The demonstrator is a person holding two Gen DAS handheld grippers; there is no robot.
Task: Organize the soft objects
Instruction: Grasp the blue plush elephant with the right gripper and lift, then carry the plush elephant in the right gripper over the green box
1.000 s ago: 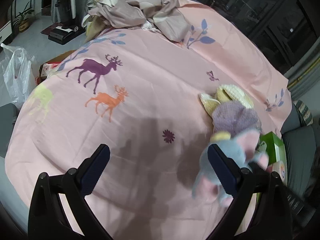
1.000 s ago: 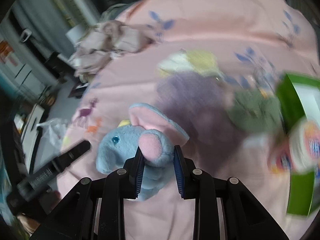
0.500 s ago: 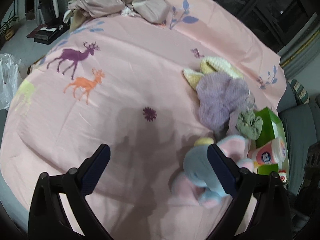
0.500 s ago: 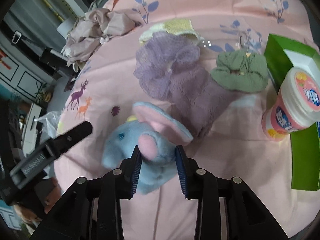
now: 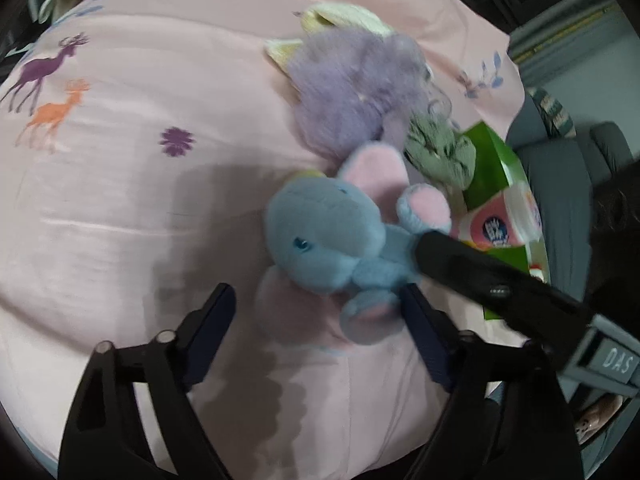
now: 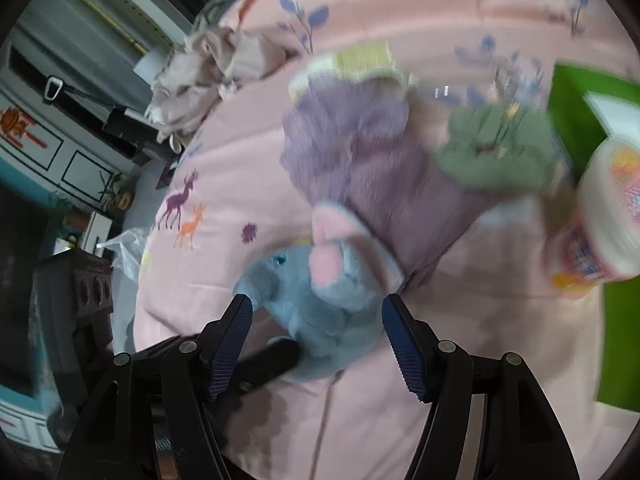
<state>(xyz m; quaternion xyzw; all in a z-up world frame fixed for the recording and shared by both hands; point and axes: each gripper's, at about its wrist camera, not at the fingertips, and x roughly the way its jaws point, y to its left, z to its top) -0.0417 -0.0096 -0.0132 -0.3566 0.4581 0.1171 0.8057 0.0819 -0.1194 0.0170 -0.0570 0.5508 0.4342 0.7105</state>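
A blue plush elephant with pink ears (image 5: 332,236) (image 6: 316,304) lies on the pink sheet (image 5: 120,200). My right gripper (image 6: 316,344) is open, its fingers on either side of the elephant and apart from it. My left gripper (image 5: 320,332) is open just in front of the elephant. Behind the elephant lie a purple knit piece (image 5: 344,88) (image 6: 360,148), a yellow knit piece (image 5: 340,16) (image 6: 356,60) and a green scrunchie (image 5: 440,148) (image 6: 496,152).
A green box (image 5: 492,160) (image 6: 576,120) and a pink-and-white tub (image 5: 500,224) (image 6: 604,220) stand at the right of the soft pile. Crumpled beige cloth (image 6: 212,68) lies at the far edge of the sheet. A grey sofa (image 5: 560,184) is beyond the right edge.
My right gripper has opened and let go of the elephant, which now rests on the sheet. My left gripper has moved closer to the elephant.
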